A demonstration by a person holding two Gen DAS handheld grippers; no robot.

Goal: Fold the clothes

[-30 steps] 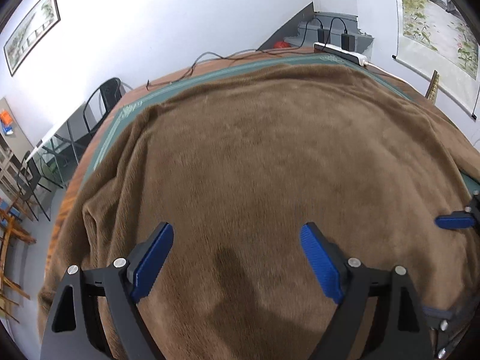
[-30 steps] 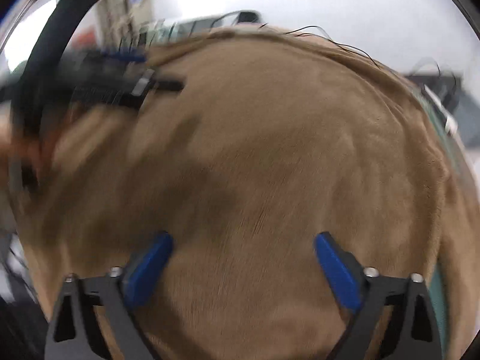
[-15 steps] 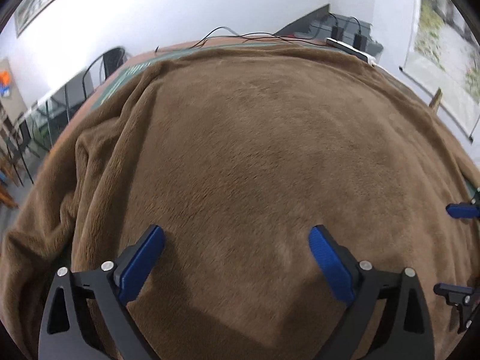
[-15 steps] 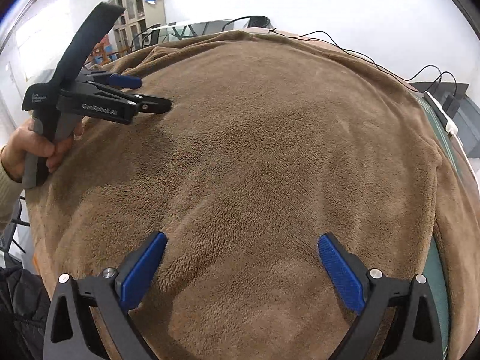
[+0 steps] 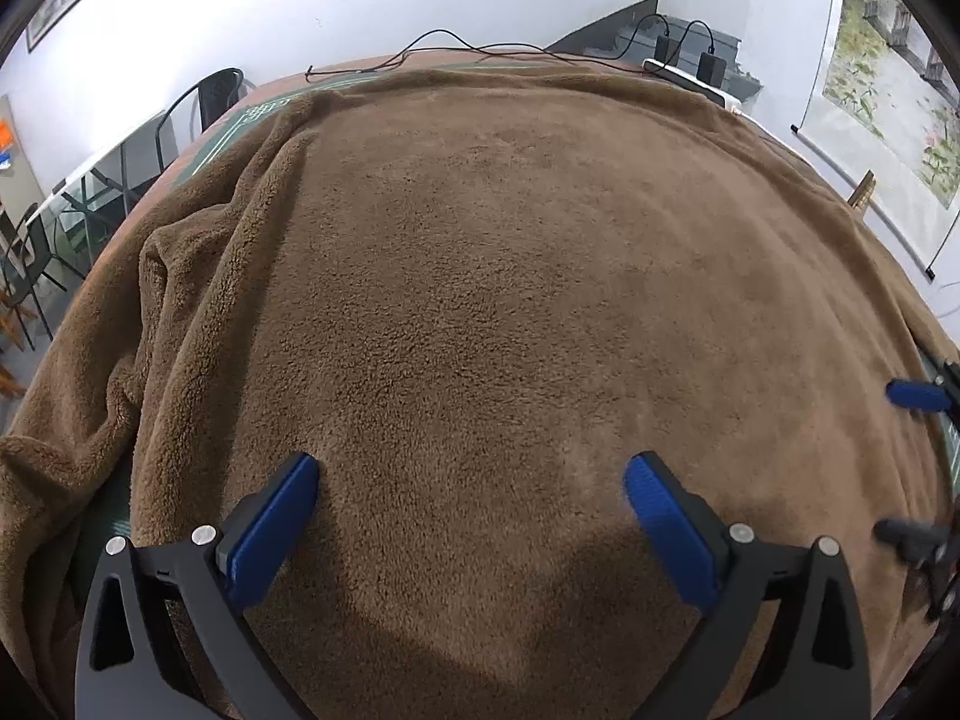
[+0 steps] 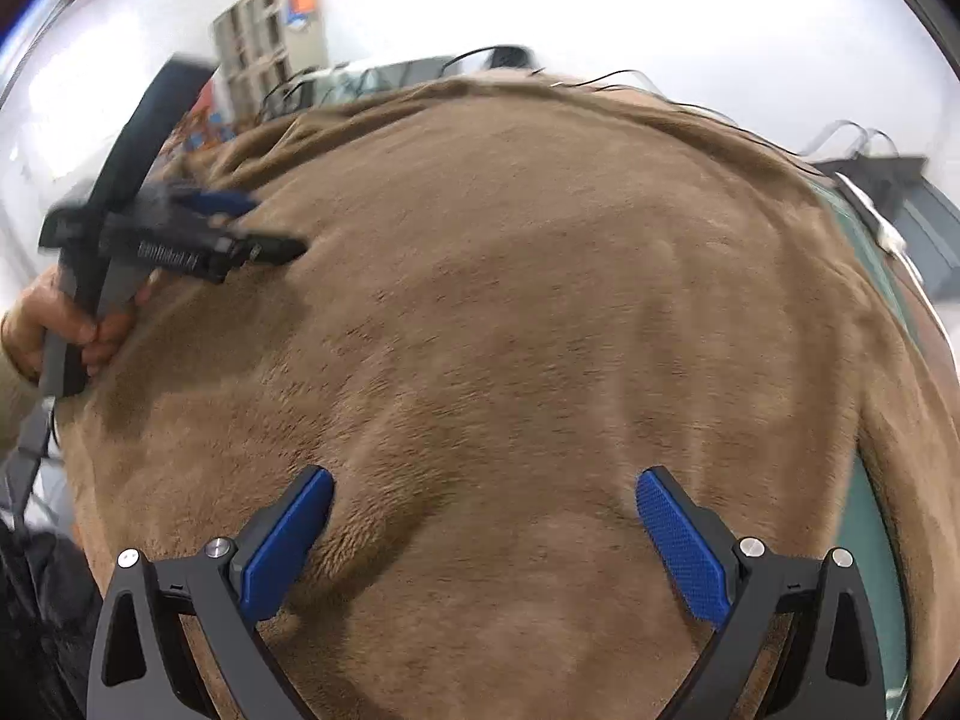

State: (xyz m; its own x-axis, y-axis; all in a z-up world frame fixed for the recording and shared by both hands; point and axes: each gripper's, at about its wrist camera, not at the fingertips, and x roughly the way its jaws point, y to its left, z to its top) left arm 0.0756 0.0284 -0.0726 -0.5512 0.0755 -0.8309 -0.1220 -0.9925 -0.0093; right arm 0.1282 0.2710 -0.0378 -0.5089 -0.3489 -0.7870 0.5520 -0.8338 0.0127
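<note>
Over the brown fleece blanket (image 5: 510, 276), the left gripper (image 5: 471, 483) has just been opening, nothing between its jaws; the right gripper (image 6: 483, 498), somewhat blurred, seemingly gapes wide too.

Both views are brightly and evenly lit from above, with the white walls close to overexposed in the right wrist view. The left wrist view is sharp: the pile of the brown blanket (image 5: 510, 300) reads clearly, and a soft dark shadow lies on it at the bottom edge, between the jaws. The right wrist view is smeared by motion blur; the blanket's nap streaks, and the left gripper (image 6: 252, 228) and the shelf (image 6: 270, 36) behind it are fuzzy. Fisheye distortion bulges the blanket into a dome and bends the room's edges; black vignette rings the corners.
</note>
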